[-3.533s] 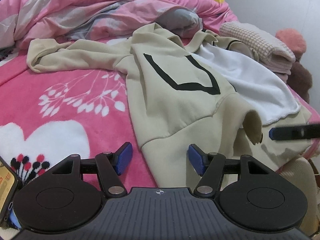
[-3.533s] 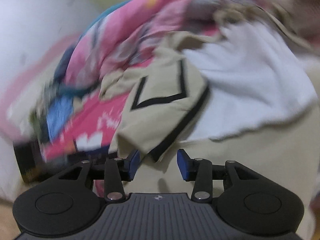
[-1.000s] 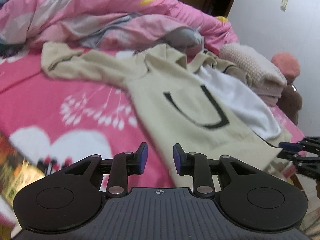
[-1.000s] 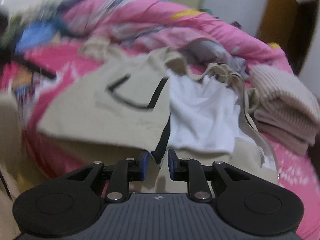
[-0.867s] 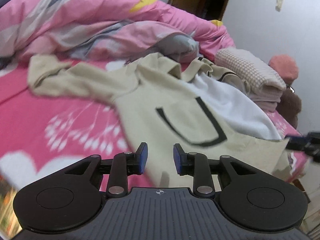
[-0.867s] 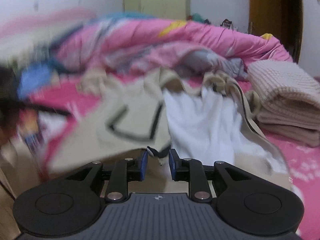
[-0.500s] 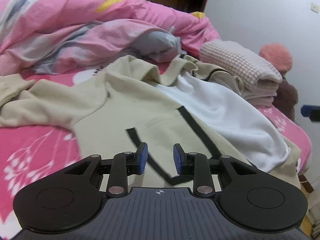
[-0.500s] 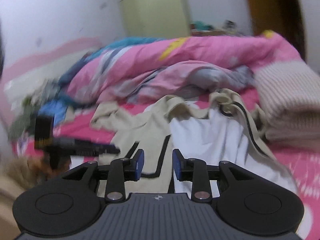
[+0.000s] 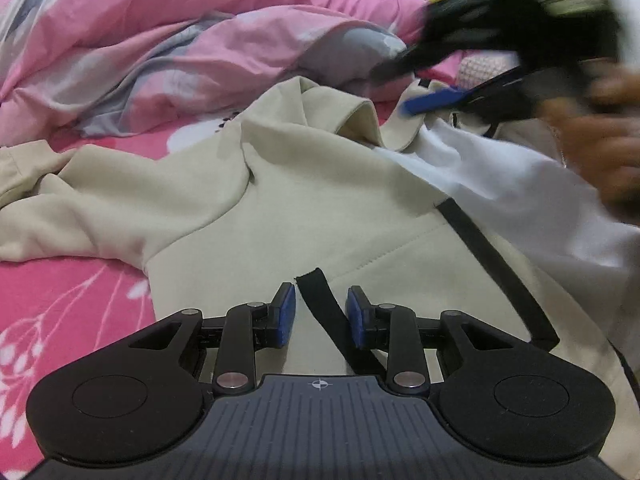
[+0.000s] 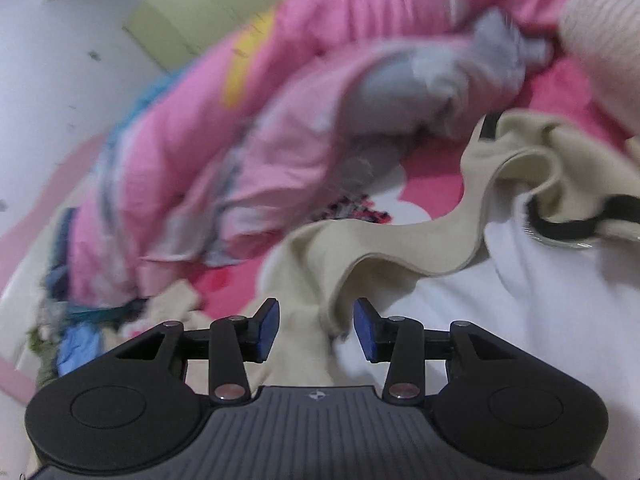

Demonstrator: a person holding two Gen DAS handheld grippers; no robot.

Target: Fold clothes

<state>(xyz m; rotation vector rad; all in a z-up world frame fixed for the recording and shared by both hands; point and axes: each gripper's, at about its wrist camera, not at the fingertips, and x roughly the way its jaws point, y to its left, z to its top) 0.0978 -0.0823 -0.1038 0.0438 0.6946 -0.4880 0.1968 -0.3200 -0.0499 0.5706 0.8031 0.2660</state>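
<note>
A beige hoodie [image 9: 320,200] with black trim lies spread on the bed, its white lining [image 9: 520,184] turned up on the right. My left gripper [image 9: 322,316] hovers low over the front pocket. Its jaws stand narrowly apart, and a black trim strip [image 9: 316,292] lies under the gap with no pad pressing on it. My right gripper [image 9: 406,88], blurred and held by a hand [image 9: 600,148], is over the collar. In the right wrist view the right gripper [image 10: 316,328] is opening, with a loose beige fold [image 10: 360,248] of the hoodie between and beyond the pads and white lining [image 10: 520,300] beside it.
A crumpled pink quilt [image 9: 160,40] fills the back of the bed and shows again, as the same pink quilt [image 10: 320,80], in the right wrist view. The pink floral sheet [image 9: 60,300] is bare at the left. A folded knit [image 10: 600,20] sits at the right, loose clothes [image 10: 72,340] at the far left.
My right gripper let go of the hoodie's trimmed edge, swung across to the collar and widened its jaws. My left gripper moved in closer over the pocket, its gap unchanged.
</note>
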